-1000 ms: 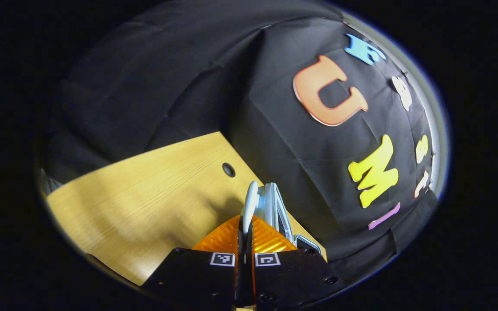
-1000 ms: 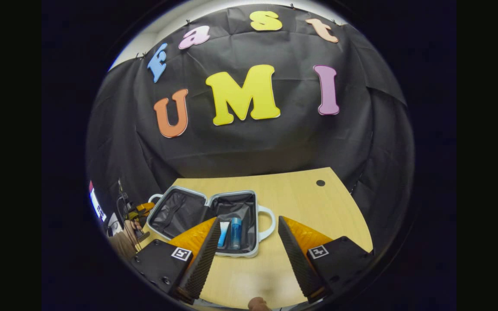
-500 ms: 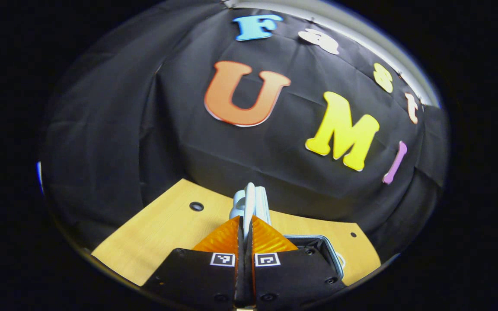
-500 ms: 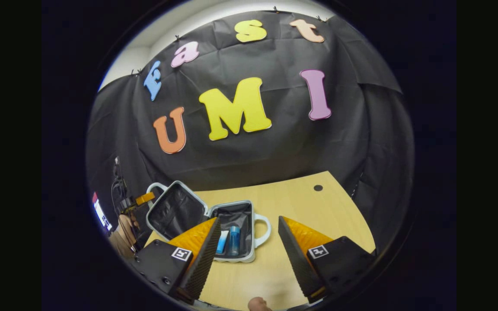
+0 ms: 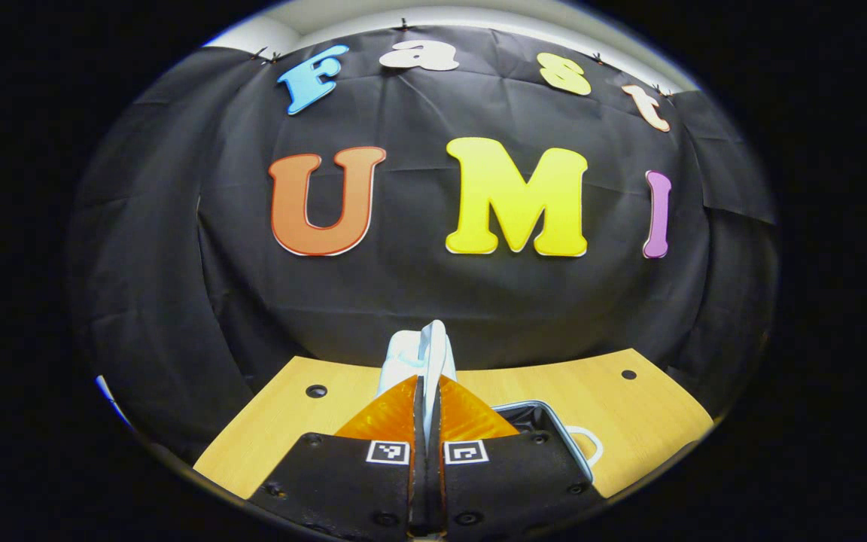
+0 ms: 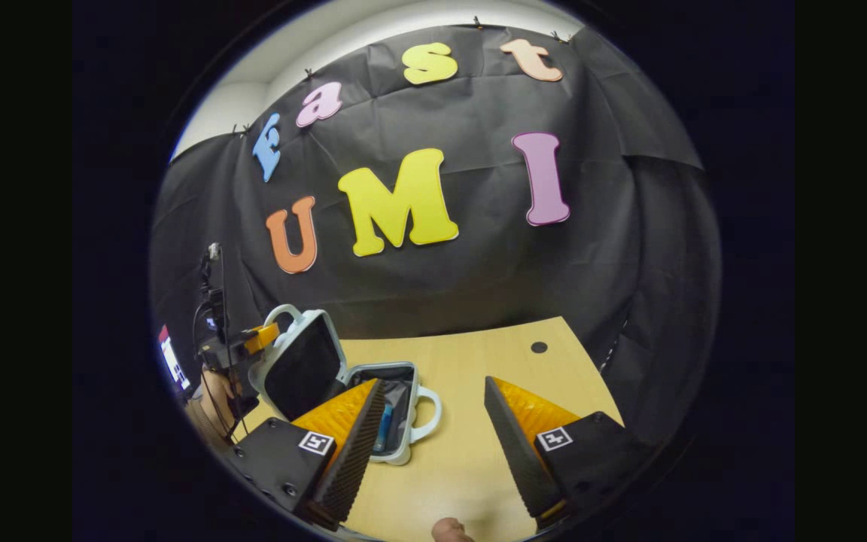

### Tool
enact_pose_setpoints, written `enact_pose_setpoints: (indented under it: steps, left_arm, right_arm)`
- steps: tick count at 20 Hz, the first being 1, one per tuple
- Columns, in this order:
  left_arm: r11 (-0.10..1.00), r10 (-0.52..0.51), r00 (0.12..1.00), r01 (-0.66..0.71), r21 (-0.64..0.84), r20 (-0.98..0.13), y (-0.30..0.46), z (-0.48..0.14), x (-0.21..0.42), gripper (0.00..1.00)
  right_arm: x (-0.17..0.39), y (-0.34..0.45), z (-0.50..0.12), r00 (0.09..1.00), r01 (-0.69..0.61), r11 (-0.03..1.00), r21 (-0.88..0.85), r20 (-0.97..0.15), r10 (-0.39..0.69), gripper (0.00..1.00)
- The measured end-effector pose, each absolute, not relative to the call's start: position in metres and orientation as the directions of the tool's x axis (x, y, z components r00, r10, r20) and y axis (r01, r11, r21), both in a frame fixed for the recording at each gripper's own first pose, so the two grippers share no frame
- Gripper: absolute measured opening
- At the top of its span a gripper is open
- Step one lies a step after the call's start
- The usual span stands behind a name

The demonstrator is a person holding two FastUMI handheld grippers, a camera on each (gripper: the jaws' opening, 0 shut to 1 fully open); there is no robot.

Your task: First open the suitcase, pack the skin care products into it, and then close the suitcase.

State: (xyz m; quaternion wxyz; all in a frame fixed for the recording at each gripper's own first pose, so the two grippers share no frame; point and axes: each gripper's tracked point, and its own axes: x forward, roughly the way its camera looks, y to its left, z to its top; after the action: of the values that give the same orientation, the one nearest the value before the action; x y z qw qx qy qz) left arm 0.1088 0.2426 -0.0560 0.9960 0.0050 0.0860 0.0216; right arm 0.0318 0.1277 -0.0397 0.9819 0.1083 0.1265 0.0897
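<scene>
Between the closed fingers of the left gripper [image 5: 427, 391], the pale rim of the suitcase lid [image 5: 430, 348] is pinched edge-on, both fingers pressing on it. That hold suits the closing step: a pinch at the free edge lets the lid be swung over on its hinge. From the right gripper view, the lid [image 6: 299, 366] stands roughly upright, its dark lining facing the base, with the left gripper [image 6: 260, 339] at its top corner beside the looped handle [image 6: 283, 312]. The suitcase base [image 6: 406, 411] lies flat on the wooden table [image 6: 479, 436], and a blue skin care product [image 6: 384, 430] rests inside it, so packing appears done and closing is judged roughly halfway. The right gripper [image 6: 433, 444] hangs with its fingers spread wide and empty over bare table, near the base, perhaps kept ready to steady it. Small square coded markers sit on both grippers; no brand or product label can be read.
</scene>
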Motion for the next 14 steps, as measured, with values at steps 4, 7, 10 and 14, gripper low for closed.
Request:
enact_pose_setpoints:
  steps: [4,7,10,14]
  left_arm:
    - [0.995,0.018,0.983,0.0,0.098,-0.185,0.182,-0.068,0.116,0.03]
    - [0.988,-0.012,0.976,0.045,0.147,-0.22,0.135,-0.091,0.128,0.03]
    - [0.97,-0.04,0.964,0.1,0.22,-0.265,0.092,-0.12,0.135,0.03]
    - [0.958,-0.069,0.93,0.163,0.234,-0.362,0.047,-0.179,0.137,0.03]
  right_arm:
    - [0.042,0.109,-0.041,0.949,-0.165,0.96,0.226,-0.23,0.217,0.77]
    - [0.047,0.095,-0.04,0.95,-0.177,0.965,0.195,-0.223,0.219,0.79]
    - [0.052,0.085,-0.048,0.944,-0.194,0.965,0.176,-0.235,0.232,0.79]
    - [0.057,0.069,-0.063,0.935,-0.21,0.965,0.158,-0.255,0.246,0.79]
